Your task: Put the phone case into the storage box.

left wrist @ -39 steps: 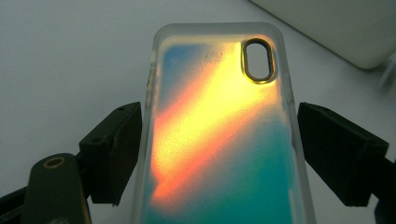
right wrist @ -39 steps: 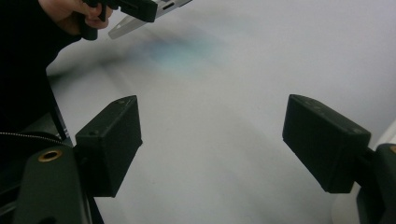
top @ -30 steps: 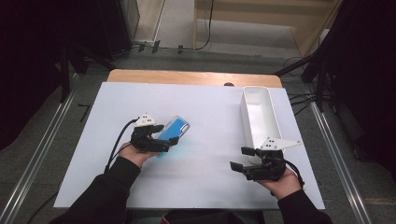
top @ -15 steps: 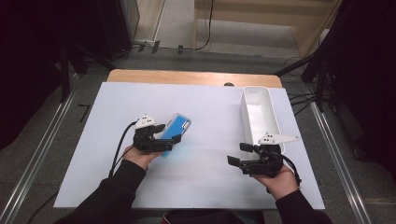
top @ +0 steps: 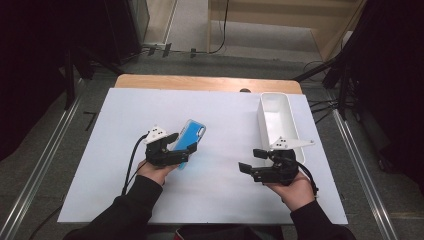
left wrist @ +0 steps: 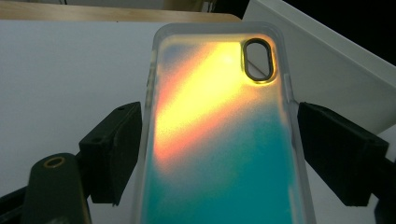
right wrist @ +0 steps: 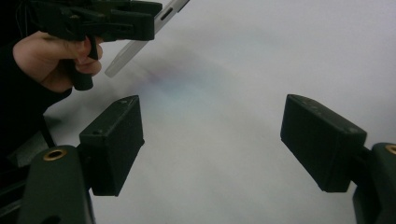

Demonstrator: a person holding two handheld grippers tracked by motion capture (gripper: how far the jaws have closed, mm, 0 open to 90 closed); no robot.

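A phone case (top: 191, 135), iridescent blue, is held tilted above the white table with my left gripper (top: 183, 143) shut on its long sides. In the left gripper view the case (left wrist: 219, 130) glows orange to teal, with both pads (left wrist: 116, 149) pressed against its clear edges and its camera cutout at the far end. My right gripper (top: 249, 160) hovers low over the table at the right, jaws open and pointing left, with nothing between them (right wrist: 212, 144). The right gripper view also shows the other hand's gripper (right wrist: 135, 18) holding the case (right wrist: 128, 51).
A long white bin (top: 263, 120) stands at the table's right side, just beyond my right hand. The white table top (top: 115, 115) has a wooden strip along its far edge. Metal rails run along both sides of the table.
My right gripper has drifted a little to the left and away from the front edge, still open. The left gripper and the phone case have stayed put.
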